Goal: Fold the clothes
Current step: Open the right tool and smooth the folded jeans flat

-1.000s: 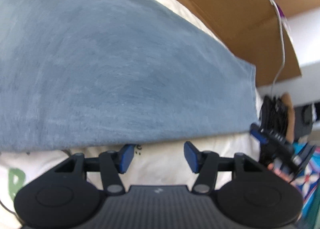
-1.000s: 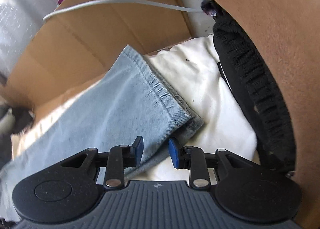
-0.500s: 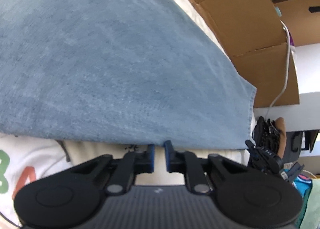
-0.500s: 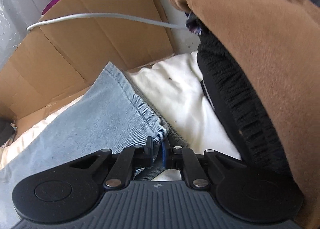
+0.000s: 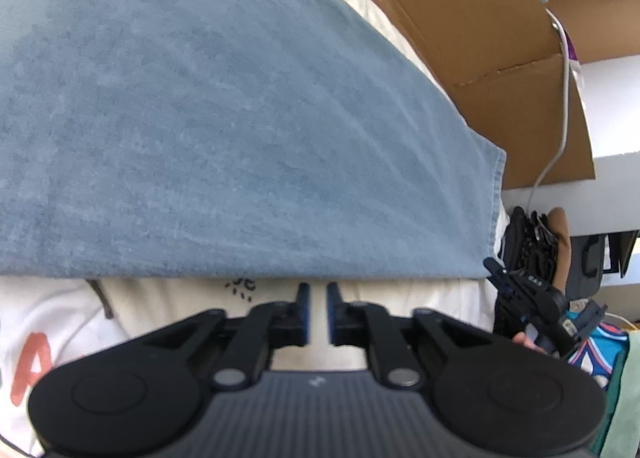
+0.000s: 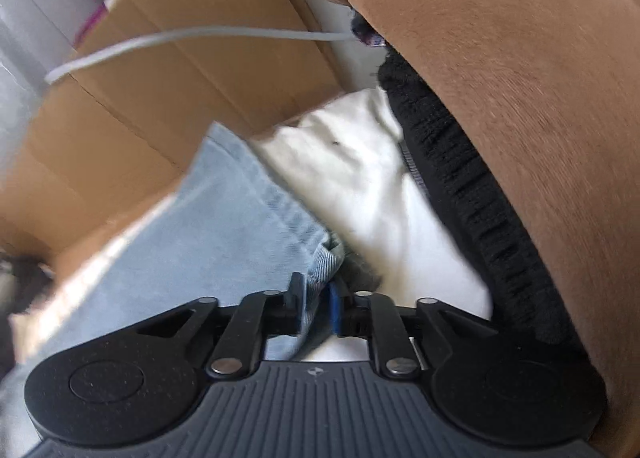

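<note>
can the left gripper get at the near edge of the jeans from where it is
Probably yes. The left gripper sits just short of the jeans edge; only white cloth lies between, and its fingers have just been opening, nothing between them.

Light: bright, even daylight in both wrist views.
Glare: white cloth (image 6: 360, 178) washes out, nearly without detail.
Blur: right wrist view smears, mostly at the left edge.
Focus: denim (image 5: 240, 118) looks soft.
Distortion: fisheye bends edges; corners darken.
</note>
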A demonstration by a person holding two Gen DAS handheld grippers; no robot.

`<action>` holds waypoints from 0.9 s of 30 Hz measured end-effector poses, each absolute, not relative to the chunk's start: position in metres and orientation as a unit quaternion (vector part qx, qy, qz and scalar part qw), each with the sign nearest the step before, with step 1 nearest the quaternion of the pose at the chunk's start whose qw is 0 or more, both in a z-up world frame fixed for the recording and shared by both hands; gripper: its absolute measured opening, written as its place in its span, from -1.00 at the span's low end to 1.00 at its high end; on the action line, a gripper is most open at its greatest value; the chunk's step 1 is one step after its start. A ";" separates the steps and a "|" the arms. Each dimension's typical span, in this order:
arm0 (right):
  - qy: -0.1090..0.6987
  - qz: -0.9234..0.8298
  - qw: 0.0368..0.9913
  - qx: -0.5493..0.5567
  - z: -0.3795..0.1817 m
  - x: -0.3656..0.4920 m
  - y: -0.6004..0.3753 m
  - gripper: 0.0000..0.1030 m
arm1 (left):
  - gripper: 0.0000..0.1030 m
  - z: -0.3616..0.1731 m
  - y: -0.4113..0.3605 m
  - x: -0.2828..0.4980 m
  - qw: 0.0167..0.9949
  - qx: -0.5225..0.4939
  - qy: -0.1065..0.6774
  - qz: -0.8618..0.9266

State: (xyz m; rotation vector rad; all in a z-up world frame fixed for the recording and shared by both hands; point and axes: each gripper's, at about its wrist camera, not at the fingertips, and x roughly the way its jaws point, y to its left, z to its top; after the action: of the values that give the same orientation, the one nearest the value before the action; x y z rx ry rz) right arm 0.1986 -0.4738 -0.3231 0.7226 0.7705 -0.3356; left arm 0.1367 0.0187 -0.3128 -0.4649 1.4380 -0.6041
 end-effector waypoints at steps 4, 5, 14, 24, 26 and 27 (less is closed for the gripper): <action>0.369 -0.124 0.840 0.377 -0.328 0.194 -0.466 -0.34 | -0.53 -0.310 0.020 0.138 0.693 -0.209 0.634 -0.273; 0.372 -0.117 0.838 0.381 -0.330 0.195 -0.462 -0.33 | -0.50 -0.308 0.021 0.137 0.694 -0.210 0.632 -0.274; 0.392 -0.049 0.826 0.402 -0.338 0.211 -0.423 -0.28 | -0.50 -0.297 0.016 0.141 0.703 -0.206 0.616 -0.290; 0.430 0.032 0.811 0.395 -0.345 0.225 -0.371 -0.13 | -0.50 -0.293 0.014 0.150 0.708 -0.208 0.610 -0.289; 0.438 0.049 0.807 0.394 -0.347 0.227 -0.362 -0.01 | -0.50 -0.294 0.012 0.150 0.707 -0.206 0.612 -0.289; 0.440 0.054 0.807 0.391 -0.348 0.227 -0.357 -0.01 | -0.50 -0.295 0.011 0.149 0.707 -0.204 0.613 -0.289</action>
State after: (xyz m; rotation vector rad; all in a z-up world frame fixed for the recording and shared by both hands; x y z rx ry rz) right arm 0.2272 -0.3574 -0.3476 0.8358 0.9406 0.1158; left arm 0.1494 0.0114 -0.2947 -0.4535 1.3610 -0.6422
